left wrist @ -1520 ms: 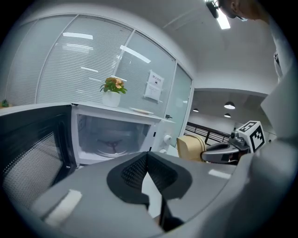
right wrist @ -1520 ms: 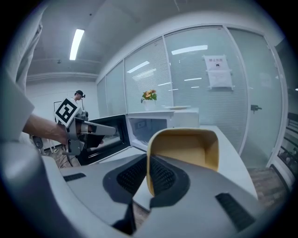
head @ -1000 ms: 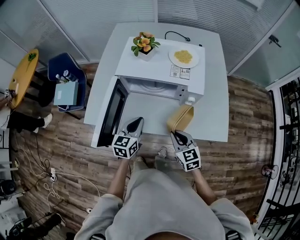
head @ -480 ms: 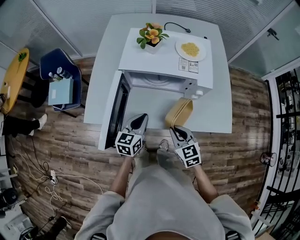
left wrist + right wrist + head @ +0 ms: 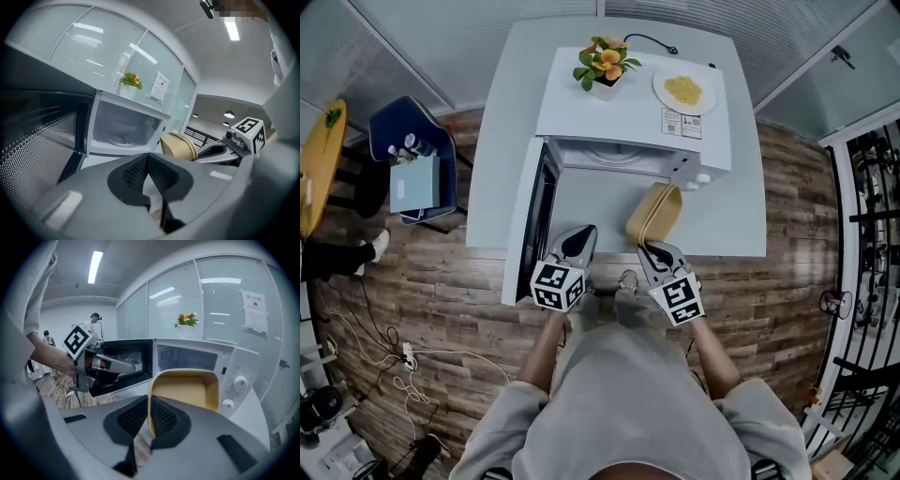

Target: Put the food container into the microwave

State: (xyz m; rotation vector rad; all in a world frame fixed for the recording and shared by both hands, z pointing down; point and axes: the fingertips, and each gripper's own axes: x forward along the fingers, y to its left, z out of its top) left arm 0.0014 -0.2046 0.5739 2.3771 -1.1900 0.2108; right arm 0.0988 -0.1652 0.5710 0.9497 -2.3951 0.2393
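A yellow food container [image 5: 653, 214] is held tilted on edge above the white table [image 5: 727, 216], just in front of the microwave's control knobs. My right gripper [image 5: 649, 248] is shut on its near rim; in the right gripper view the rim runs between the jaws [image 5: 148, 414] and the container [image 5: 185, 390] fills the middle. The white microwave [image 5: 628, 103] has its door [image 5: 534, 220] swung open to the left, and its cavity [image 5: 124, 129] holds only the turntable. My left gripper [image 5: 581, 236] is shut on nothing, beside the door [image 5: 149, 158].
A potted flower [image 5: 605, 64] and a plate of yellow food [image 5: 682, 90] sit on top of the microwave. A blue chair with items [image 5: 412, 169] and a yellow round table [image 5: 319, 159] stand to the left on the wooden floor. Cables [image 5: 384, 352] lie there.
The container in my right gripper has shifted left, from below the knobs toward the microwave's opening. My left gripper has stayed by the open door.
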